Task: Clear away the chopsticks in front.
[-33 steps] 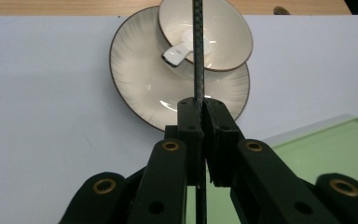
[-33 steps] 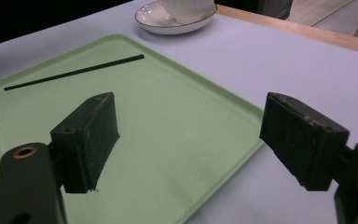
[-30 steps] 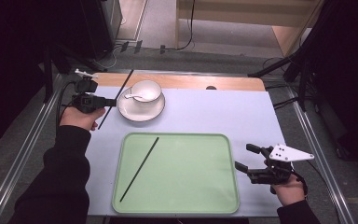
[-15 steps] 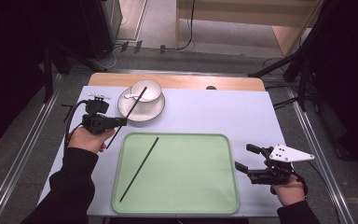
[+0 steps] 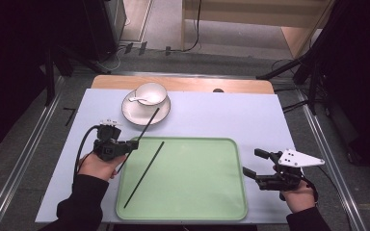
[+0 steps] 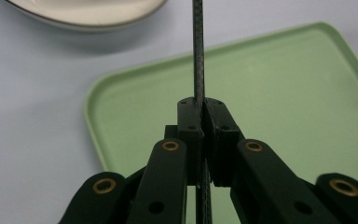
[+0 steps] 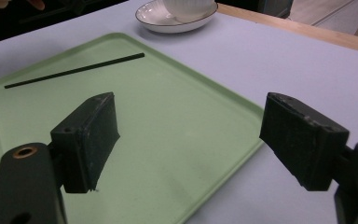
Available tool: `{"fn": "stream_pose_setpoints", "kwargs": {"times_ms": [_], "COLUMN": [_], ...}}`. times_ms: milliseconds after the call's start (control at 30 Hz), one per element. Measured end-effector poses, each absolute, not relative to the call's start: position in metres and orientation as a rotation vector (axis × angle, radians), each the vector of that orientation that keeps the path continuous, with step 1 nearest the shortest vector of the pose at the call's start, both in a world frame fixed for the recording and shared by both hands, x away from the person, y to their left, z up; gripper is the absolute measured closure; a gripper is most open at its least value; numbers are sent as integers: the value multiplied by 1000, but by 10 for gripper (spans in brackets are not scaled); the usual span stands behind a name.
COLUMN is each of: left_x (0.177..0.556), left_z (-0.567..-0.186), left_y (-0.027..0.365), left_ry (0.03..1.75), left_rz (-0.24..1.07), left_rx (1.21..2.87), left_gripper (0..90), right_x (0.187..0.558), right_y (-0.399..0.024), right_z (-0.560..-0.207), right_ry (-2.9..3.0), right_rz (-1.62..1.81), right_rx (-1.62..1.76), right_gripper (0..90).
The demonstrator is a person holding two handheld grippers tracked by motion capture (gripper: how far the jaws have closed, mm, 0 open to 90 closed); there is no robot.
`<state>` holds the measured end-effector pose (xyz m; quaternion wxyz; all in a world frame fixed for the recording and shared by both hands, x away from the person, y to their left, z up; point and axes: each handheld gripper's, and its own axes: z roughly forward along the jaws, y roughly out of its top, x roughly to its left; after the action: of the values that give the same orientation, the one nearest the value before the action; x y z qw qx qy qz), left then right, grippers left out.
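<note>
Dark floor and stands ring a pale blue worktop with a wooden strip along its far edge. On it sits one green tray against the near edge, and one saucer near the far left corner carrying one white bowl with what looks like a spoon in it, though it is too small to be sure. Two thin black sticks are in play: one stick lies slantwise on the tray's left half, and the held stick is pinched between the closed jaws of the left gripper, which hangs over the tray's far left corner, with the stick's far tip reaching over the saucer's rim. The right gripper waits at the tray's near right edge with its jaws spread wide on nothing. From here, I'd worry the long far end could knock the saucer or bowl if the hand swings, or the stick could slide through so narrow a pinch and fall off the tray.
</note>
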<state>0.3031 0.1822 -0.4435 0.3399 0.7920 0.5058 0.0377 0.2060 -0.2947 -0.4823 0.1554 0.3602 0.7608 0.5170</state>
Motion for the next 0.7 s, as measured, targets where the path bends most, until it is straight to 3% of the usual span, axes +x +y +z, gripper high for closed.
{"fn": "stream_pose_setpoints", "kwargs": {"times_ms": [700], "left_x": [250], "left_z": [-483], "left_y": [157], "left_ry": [1316], "left_rz": [-13], "left_rx": [2101], "left_gripper": [867], "right_x": [206], "right_y": [-294], "right_z": [-482], "right_ry": [2186], "right_rz": [1478], "right_rx": [1026], "right_gripper": [197]}}
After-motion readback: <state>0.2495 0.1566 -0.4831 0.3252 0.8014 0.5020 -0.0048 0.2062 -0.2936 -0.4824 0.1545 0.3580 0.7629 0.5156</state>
